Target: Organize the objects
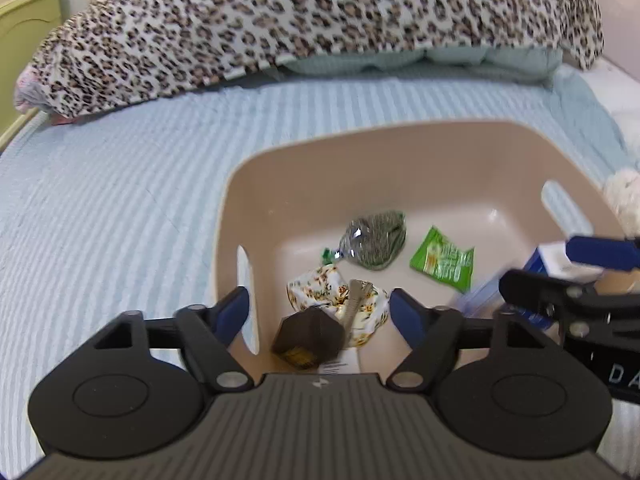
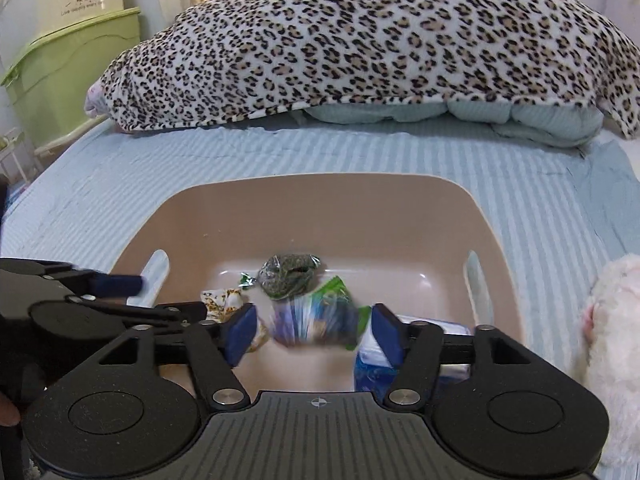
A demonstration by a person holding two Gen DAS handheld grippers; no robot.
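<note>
Sorting was under way into one beige plastic bin [image 2: 420, 216] that sat on the striped blue bedspread [image 1: 100, 208]. Judged stiff and light; the slot handles on its two sides looked the natural place to take it.

Contents of the bin, largest to smallest as they appeared:
- One blue-and-white carton [image 1: 556, 258] at the bin's right side. In the left wrist view it sat between the right gripper's fingers, but whether the pads touched it I could not tell. Judged rigid, light, best held across its flat faces.
- One floral cloth piece [image 1: 320, 292], crumpled on the floor of the bin. Soft and limp; a pinch on a raised fold should serve.
- One dark faceted box [image 1: 308, 336], lying just below the left gripper [image 1: 322, 312]. Judged stiff; grip across opposite flat faces.
- One clear bag of dark green bits [image 1: 374, 244]. Soft, crinkly, probably slippery; take it at the twisted neck.
- One green sachet [image 1: 444, 258]. Flat and thin, awkward to lift from a hard floor; an edge pinch was judged best.

A blurred blue-and-green object [image 2: 316, 320] lay between the open fingers of the right gripper [image 2: 316, 330]; too smeared to identify or to count separately. Left gripper fingers stood wide apart, holding nothing.
</note>
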